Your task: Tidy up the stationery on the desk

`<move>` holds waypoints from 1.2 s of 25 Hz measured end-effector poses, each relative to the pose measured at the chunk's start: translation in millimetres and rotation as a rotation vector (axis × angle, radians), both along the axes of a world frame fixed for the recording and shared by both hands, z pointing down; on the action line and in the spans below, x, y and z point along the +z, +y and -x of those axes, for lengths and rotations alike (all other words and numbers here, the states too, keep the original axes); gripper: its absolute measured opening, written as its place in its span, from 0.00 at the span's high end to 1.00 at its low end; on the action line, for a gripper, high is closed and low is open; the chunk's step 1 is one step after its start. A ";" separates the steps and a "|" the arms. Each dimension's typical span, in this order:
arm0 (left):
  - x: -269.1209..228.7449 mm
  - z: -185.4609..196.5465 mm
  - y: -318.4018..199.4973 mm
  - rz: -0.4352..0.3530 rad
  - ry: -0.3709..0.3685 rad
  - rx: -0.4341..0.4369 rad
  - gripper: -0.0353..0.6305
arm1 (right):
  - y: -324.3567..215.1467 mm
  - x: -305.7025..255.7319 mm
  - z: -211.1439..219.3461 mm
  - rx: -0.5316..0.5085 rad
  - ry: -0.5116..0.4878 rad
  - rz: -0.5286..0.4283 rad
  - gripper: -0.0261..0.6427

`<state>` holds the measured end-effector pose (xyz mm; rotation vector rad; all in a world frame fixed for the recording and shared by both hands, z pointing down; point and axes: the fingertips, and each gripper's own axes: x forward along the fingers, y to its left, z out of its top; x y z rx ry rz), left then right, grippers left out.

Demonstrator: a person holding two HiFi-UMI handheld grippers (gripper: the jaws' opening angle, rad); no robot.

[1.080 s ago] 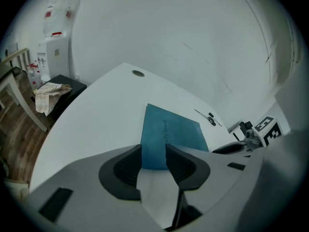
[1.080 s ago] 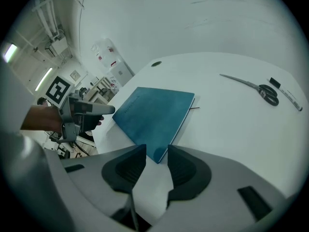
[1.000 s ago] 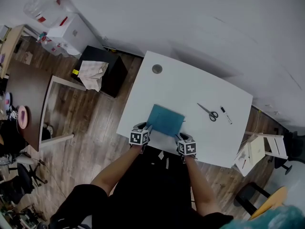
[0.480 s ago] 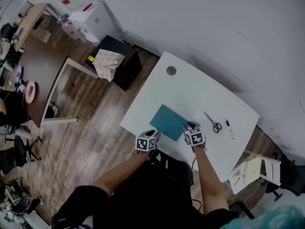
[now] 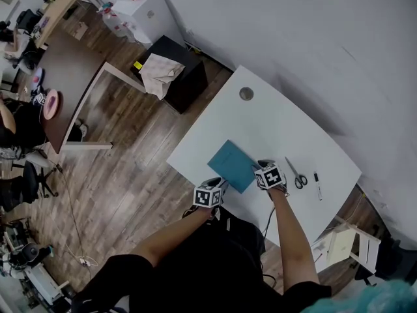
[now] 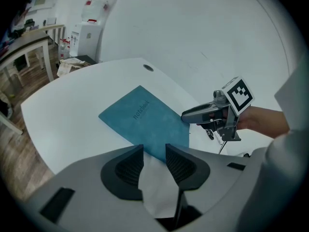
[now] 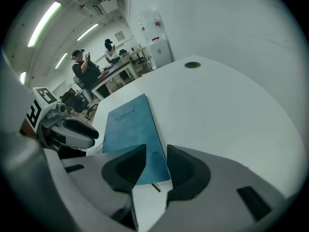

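Observation:
A teal notebook [image 5: 232,165] lies flat on the white desk [image 5: 273,126]. My left gripper [image 5: 221,184] sits at the notebook's near edge, by the desk's front. In its own view the jaws [image 6: 154,153] stand a narrow gap apart, with the notebook's [image 6: 145,119] near corner showing between them; nothing is clamped. My right gripper [image 5: 260,167] is at the notebook's right corner, jaws [image 7: 156,159] slightly apart over the cover [image 7: 129,129]. Black-handled scissors [image 5: 297,175] and a black marker [image 5: 318,186] lie to the right of the right gripper.
A round grommet [image 5: 245,94] is set in the desk's far corner. A black cabinet [image 5: 176,70] with a cloth on it stands left of the desk, on the wood floor. People stand at tables [image 7: 104,64] far off. A small white stand [image 5: 342,243] sits at the desk's right.
My right gripper has moved forward from the notebook's near corner to its right corner. The left gripper stays at the near edge. The head view has shifted.

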<state>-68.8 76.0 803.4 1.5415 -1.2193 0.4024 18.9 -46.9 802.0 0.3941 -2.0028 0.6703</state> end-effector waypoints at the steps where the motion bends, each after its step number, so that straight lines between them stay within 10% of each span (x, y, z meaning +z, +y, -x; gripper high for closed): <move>1: 2.0 -1.3 0.2 0.009 0.005 -0.009 0.72 | 1.6 0.5 1.2 -0.012 0.000 0.008 0.77; 19: 7.9 -4.8 -11.0 0.096 -0.006 -0.116 0.73 | 9.4 9.4 -4.9 -0.022 -0.036 -0.014 0.77; 30: 8.0 10.2 -14.3 0.053 -0.099 0.168 0.74 | 40.0 8.4 -17.9 0.251 -0.045 -0.009 0.77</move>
